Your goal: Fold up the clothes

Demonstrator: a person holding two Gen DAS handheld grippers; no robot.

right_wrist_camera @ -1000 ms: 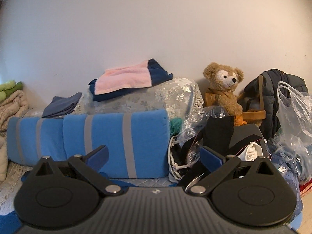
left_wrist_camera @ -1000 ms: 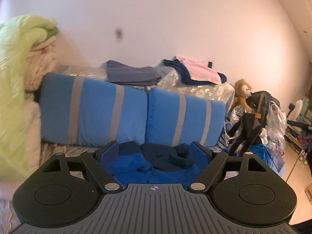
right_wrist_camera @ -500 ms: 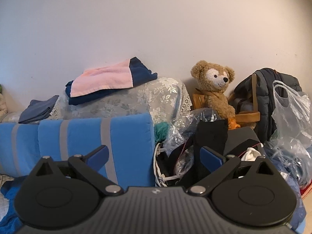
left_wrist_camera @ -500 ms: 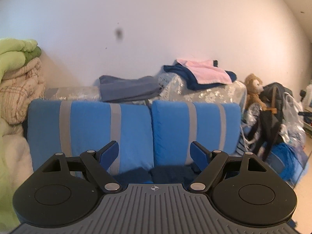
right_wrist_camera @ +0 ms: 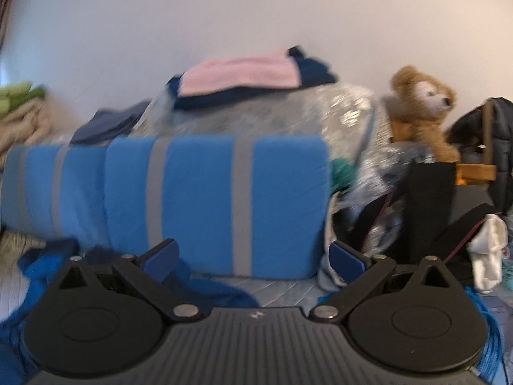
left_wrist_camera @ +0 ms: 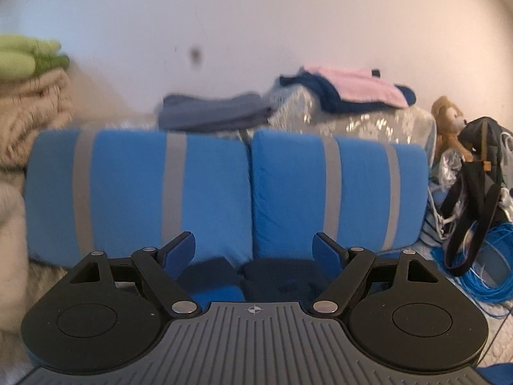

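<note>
Hovering low over a bed, two hand-held grippers both point at the same rumpled blue garment. The left gripper [left_wrist_camera: 253, 250] has its jaws spread wide with nothing between them; the garment [left_wrist_camera: 275, 280] lies just below and ahead of its tips, a dark navy part bunched over brighter blue cloth. The right gripper [right_wrist_camera: 253, 256] is equally wide and empty, with the same cloth trailing beneath and to its left. Probably the spread jaws are ready to take an edge each. The garment looks crumpled, not yet folded. Beyond it two blue striped pillows [left_wrist_camera: 144, 189] stand side by side. Farther back, folded clothes [right_wrist_camera: 247, 77] rest on a lace-covered mound against the wall.
</note>
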